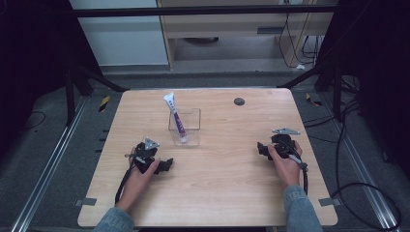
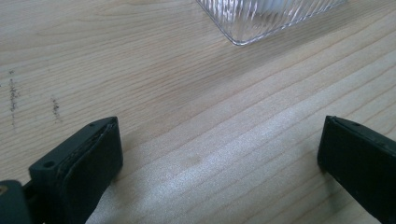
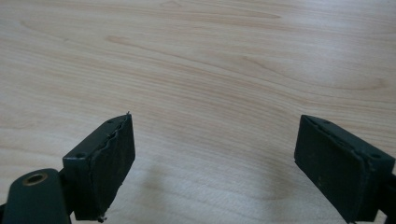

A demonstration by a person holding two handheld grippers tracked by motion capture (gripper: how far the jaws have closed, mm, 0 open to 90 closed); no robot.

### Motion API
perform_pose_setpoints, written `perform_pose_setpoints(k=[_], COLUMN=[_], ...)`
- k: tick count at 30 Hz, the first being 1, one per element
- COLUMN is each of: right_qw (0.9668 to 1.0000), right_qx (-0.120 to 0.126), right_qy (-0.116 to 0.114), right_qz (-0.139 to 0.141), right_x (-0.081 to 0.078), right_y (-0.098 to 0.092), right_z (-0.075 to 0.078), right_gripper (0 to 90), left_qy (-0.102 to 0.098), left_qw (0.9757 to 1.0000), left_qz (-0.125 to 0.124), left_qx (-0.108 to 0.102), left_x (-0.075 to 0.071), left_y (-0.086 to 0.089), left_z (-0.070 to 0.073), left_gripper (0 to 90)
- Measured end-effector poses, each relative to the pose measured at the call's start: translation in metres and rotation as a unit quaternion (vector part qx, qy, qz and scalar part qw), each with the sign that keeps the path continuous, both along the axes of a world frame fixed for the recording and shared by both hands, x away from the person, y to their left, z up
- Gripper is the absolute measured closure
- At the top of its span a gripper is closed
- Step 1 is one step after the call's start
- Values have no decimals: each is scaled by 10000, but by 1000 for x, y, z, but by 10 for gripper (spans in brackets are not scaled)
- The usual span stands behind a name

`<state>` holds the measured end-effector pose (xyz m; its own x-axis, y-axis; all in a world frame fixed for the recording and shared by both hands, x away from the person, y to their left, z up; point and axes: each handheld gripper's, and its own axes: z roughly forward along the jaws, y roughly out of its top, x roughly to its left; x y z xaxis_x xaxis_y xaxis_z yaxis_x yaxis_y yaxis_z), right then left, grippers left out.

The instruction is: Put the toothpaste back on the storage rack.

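Broadly, the wooden table (image 1: 227,193) is carrying a clear ribbed container (image 1: 185,127) near its middle, with a white-and-purple tube (image 1: 175,116) leaning upright inside it. Nearer the person, the left tool (image 1: 167,165) and right tool (image 1: 261,148) are resting on the wood, well apart, jaws spread wide and gripping nothing.

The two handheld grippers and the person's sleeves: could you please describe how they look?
The left gripper and right gripper are black, each carrying a grey three-cornered plate on top and trailing a black cable. Up close, the flat rectangular black pads have wavy edges and small screw holes. Both sleeves are blue denim.
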<state>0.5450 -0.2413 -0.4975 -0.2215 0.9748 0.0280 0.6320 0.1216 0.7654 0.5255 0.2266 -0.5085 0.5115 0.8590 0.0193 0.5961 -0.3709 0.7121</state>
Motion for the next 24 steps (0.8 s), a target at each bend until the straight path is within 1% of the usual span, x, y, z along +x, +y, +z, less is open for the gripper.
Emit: perform_pose_setpoints(k=[4, 5, 9, 10, 13, 15, 17, 19, 22, 24], right_qw=[9996, 9995, 9991, 9990, 9988, 9990, 9991, 9991, 9981, 9971], right_qx=[125, 148, 128, 99, 79, -17, -178, -181, -176, -150], right_qy=[-34, -10, 47, 101, 130, 145, 190, 202, 289, 304], right_qz=[-238, -275, -410, -425, -456, -418, -341, -324, -514, -682], right_x=[5, 7, 10, 11, 12, 13, 14, 14, 15, 14], right_y=[-5, -6, -8, -8, -8, -7, -3, -2, 0, 1], right_z=[-5, -7, -12, -12, -12, -12, -13, -14, -14, -14], right_gripper=[121, 120, 119, 114, 108, 94, 70, 53, 3, 2], left_qy=[0, -2, -1, 0, -1, 0, 0, 0, -1, 0], left_qw=[10000, 10000, 10000, 10000, 10000, 10000, 10000, 10000, 10000, 10000], left_qz=[-3, -2, -3, -4, -4, -5, 0, -1, 0, -1], left_qx=[10, 3, 2, 4, 4, 4, 9, 0, 1, 1], left_x=[0, 0, 0, 0, 0, 0, 0, 0, 0, 0], left_y=[0, 0, 0, 0, 0, 0, 0, 0, 0, 0], left_z=[0, 0, 0, 0, 0, 0, 0, 0, 0, 0], left_gripper=[0, 0, 0, 0, 0, 0, 0, 0, 0, 0])
